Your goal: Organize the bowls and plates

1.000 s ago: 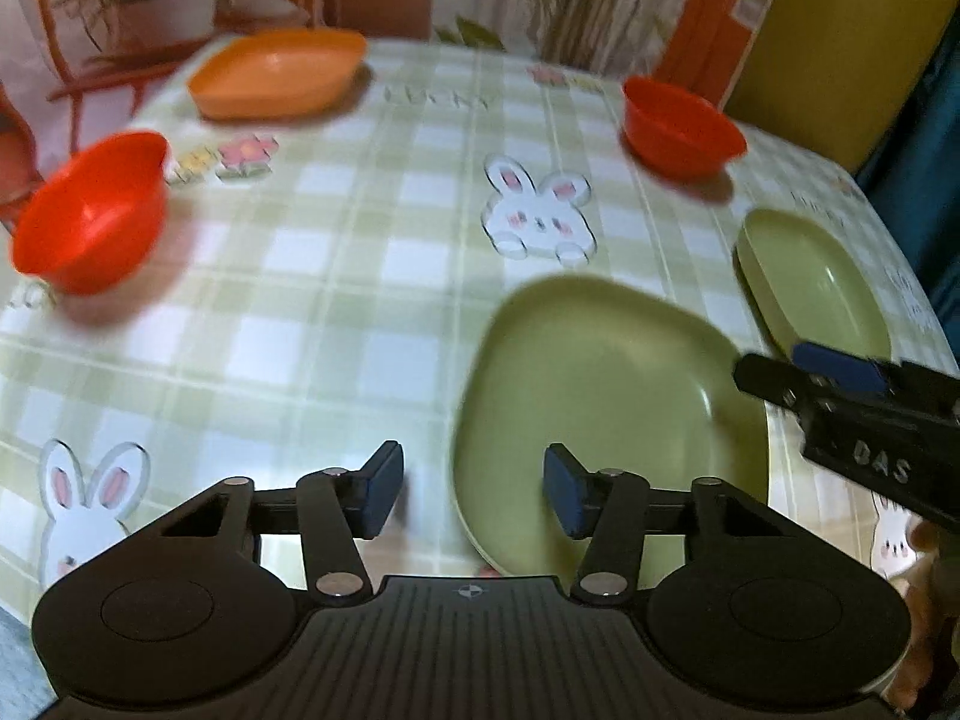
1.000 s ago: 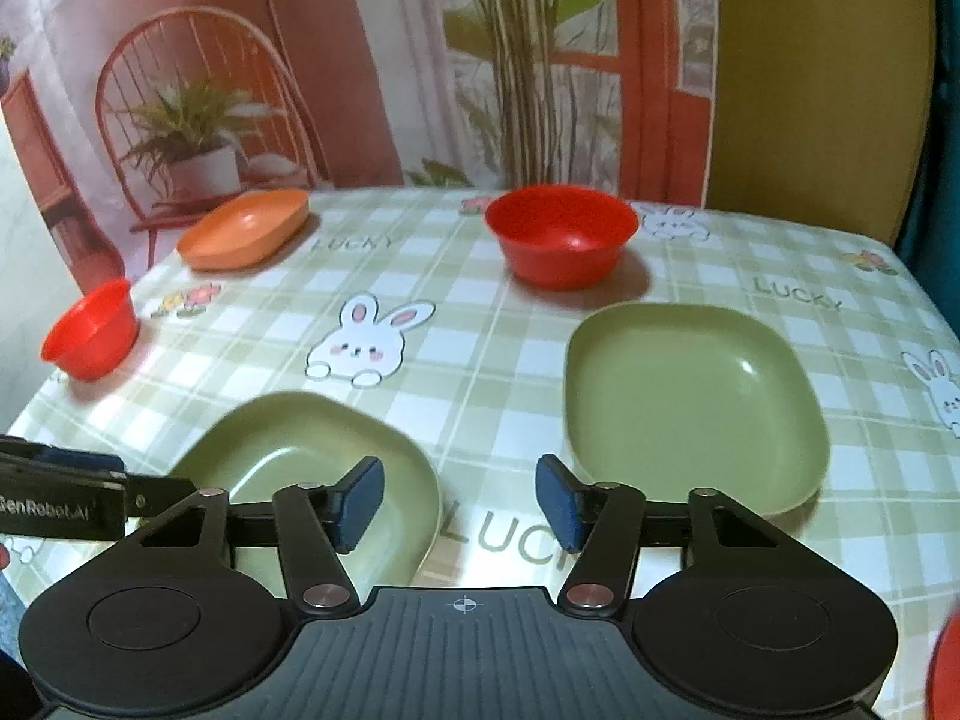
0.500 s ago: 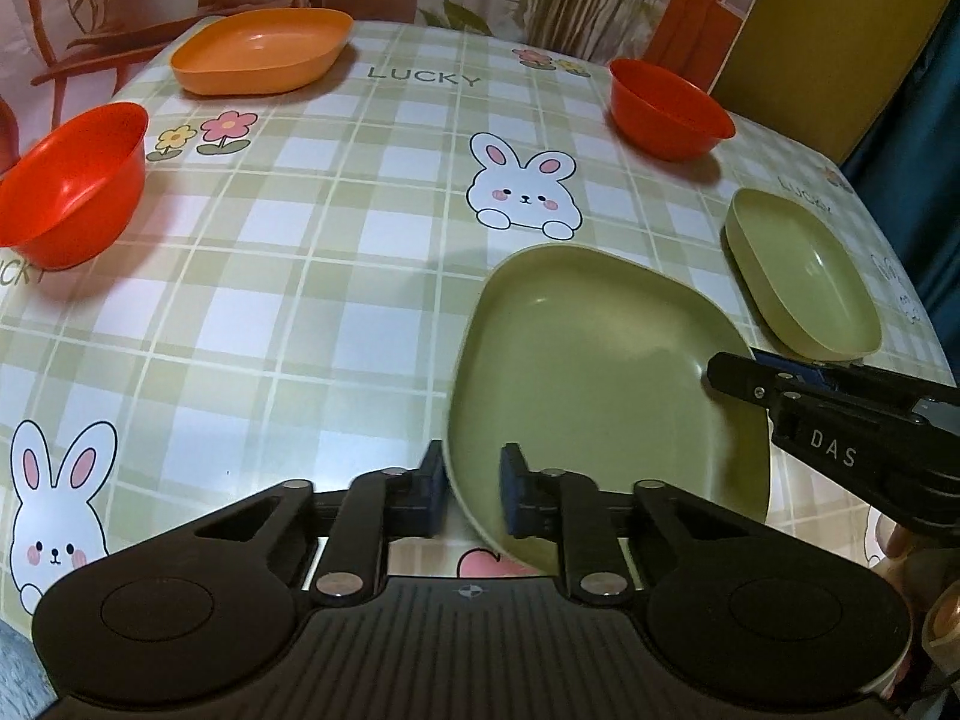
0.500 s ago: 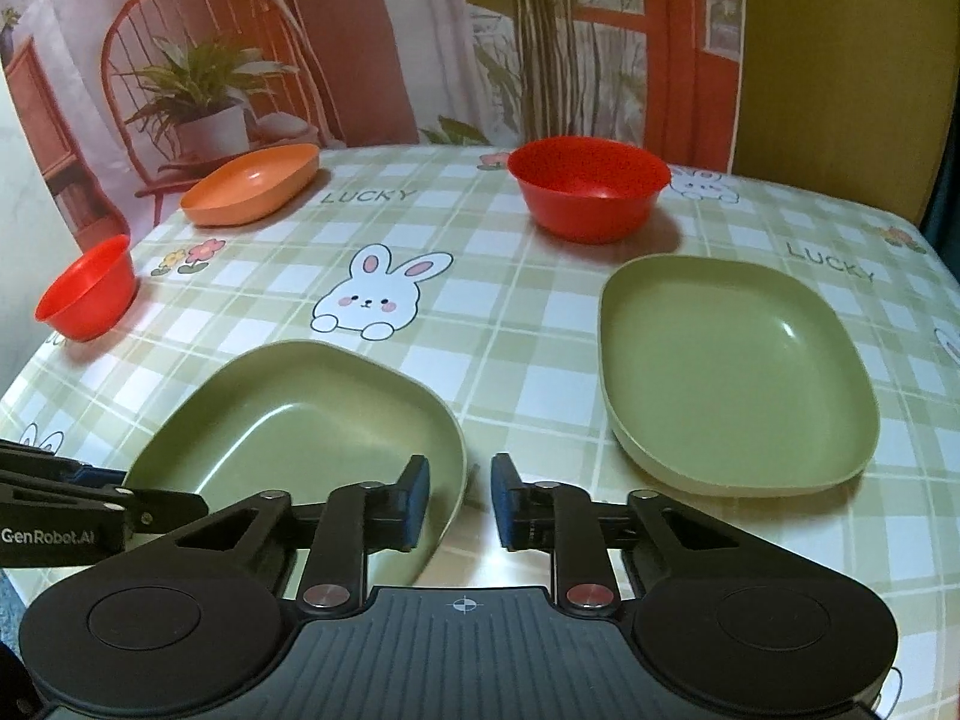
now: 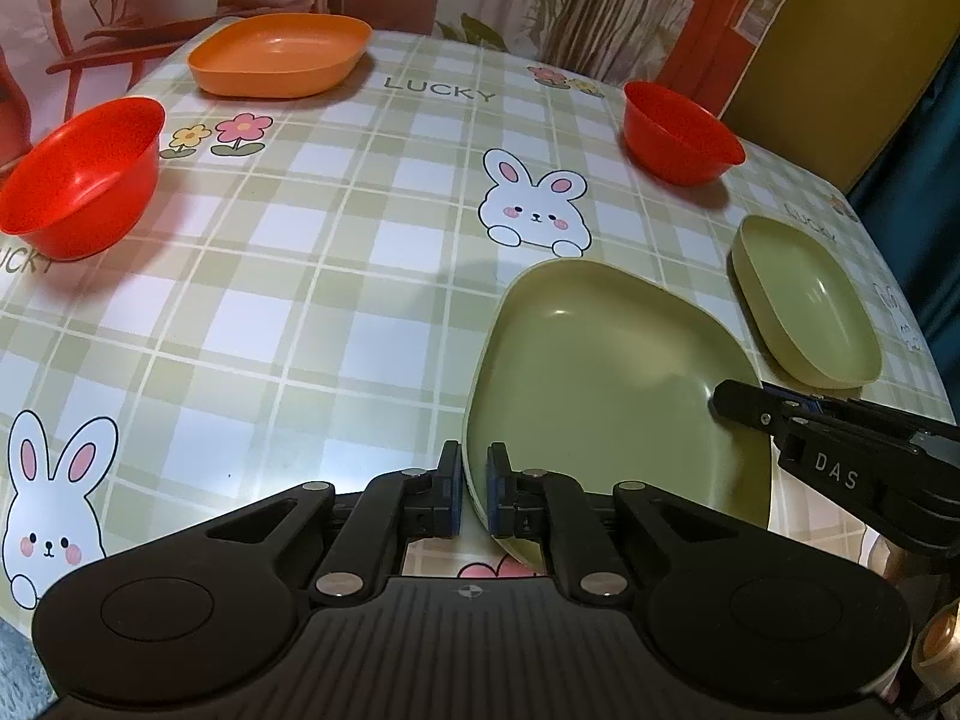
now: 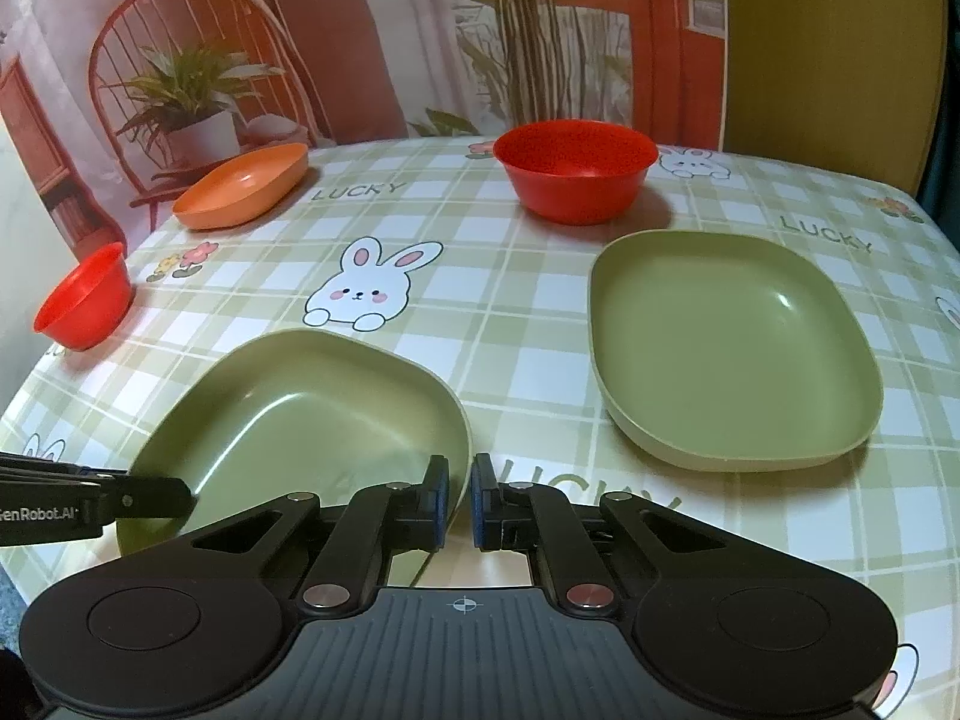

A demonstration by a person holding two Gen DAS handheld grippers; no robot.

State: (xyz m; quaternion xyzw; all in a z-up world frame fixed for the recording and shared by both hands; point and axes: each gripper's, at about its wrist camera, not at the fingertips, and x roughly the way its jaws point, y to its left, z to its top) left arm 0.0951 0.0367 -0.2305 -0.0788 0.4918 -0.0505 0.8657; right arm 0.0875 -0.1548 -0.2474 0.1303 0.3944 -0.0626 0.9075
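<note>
Both grippers pinch the near green plastic plate (image 5: 606, 384) at opposite rims: left gripper (image 5: 474, 498) fingers shut on its left edge, right gripper (image 6: 456, 501) on its right edge. Prob. 2-handed lift to stack it onto the second green plate (image 6: 732, 348), right side of table (image 5: 312, 276).

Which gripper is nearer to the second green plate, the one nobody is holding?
Right. The right gripper pinches the near green plate's rim on the side facing the second green plate. The left gripper pinches the opposite rim, farther away.
</note>
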